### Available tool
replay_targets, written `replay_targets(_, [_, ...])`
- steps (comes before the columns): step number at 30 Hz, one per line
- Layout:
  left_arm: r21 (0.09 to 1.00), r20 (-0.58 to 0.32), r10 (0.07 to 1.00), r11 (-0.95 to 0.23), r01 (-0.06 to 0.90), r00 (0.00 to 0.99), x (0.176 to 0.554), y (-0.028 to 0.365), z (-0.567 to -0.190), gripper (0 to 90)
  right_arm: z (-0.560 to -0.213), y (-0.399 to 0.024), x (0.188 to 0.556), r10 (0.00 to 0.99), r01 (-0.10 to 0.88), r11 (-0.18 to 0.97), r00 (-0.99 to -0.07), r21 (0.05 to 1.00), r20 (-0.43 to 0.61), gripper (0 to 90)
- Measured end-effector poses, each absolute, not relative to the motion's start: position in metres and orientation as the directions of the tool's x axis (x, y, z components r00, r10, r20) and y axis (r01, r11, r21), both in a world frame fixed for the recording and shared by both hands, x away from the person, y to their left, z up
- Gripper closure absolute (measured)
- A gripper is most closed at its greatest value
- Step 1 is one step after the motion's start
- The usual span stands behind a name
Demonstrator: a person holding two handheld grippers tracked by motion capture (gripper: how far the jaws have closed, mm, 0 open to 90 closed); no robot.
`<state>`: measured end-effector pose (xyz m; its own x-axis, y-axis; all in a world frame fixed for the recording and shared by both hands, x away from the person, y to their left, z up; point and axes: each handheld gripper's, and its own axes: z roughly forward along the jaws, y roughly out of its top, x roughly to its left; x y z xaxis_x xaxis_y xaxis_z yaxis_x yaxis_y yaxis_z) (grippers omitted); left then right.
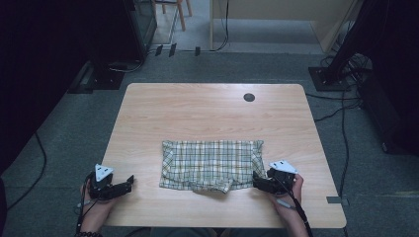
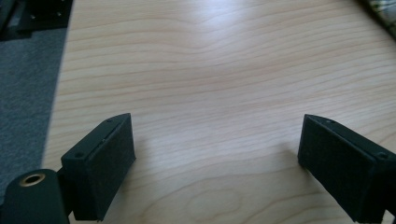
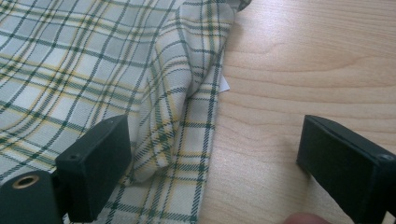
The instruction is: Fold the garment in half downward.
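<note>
Well, from the high view I see the plaid cloth (image 1: 211, 165) lying flat on the wooden table (image 1: 207, 113), its long axis running from my left claw's side across to my right claw's side; it is folded into a rough rectangle, pale cream crossed with green and yellow lines, and its near edge is rumpled, with a small flap bulging toward me about the middle.

My right gripper (image 1: 261, 181) sits at the cloth's near corner on that side, jaws spread wide and gripping nothing; in the right gripper view (image 3: 210, 161) one jaw stands over the fabric and the other over bare wood, so the cloth's hemmed edge runs up between them; just ahead of the jaws a soft fold rises along that edge, and a small white tag (image 3: 225, 85) pokes out from under the hem; whether the jaw on the fabric side touches the cloth I cannot tell.

My left gripper (image 1: 126, 183) rests on the table well apart from the cloth, which lies off toward my other claw; in the left gripper view (image 2: 215, 154) its jaws are likewise spread wide, with bare wood between them; a sliver of the plaid shows at the far upper corner; grey carpet (image 2: 25, 88) lies beyond the table's edge.
</note>
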<state>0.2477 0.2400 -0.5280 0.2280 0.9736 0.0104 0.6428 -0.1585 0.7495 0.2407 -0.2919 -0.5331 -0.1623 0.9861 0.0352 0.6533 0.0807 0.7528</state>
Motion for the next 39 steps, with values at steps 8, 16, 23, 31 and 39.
replay_targets(8, [0.751,0.001,0.972,-0.155,0.641,0.235,0.248,0.243,-0.528,11.2,-0.532,-0.301,0.239,0.964,0.653,0.038,-0.222,0.757,0.143,4.0])
replay_targets(16, [0.749,0.011,0.972,-0.164,0.642,0.236,0.250,0.241,-0.528,11.2,-0.525,-0.333,0.228,0.954,0.610,-0.019,-0.225,0.792,0.196,3.0])
replay_targets(23, [0.750,0.009,0.972,-0.162,0.642,0.235,0.250,0.241,-0.528,11.2,-0.529,-0.357,0.211,0.971,0.609,0.062,-0.220,0.791,0.094,2.6])
replay_targets(31, [0.750,0.006,0.975,-0.152,0.644,0.224,0.250,0.242,-0.528,11.2,-0.533,-0.387,0.194,0.979,0.620,0.065,-0.192,0.782,0.071,3.3])
replay_targets(39, [0.750,0.007,0.976,-0.149,0.645,0.218,0.250,0.242,-0.528,11.2,-0.533,-0.410,0.185,0.989,0.612,0.076,-0.147,0.787,0.019,4.8])
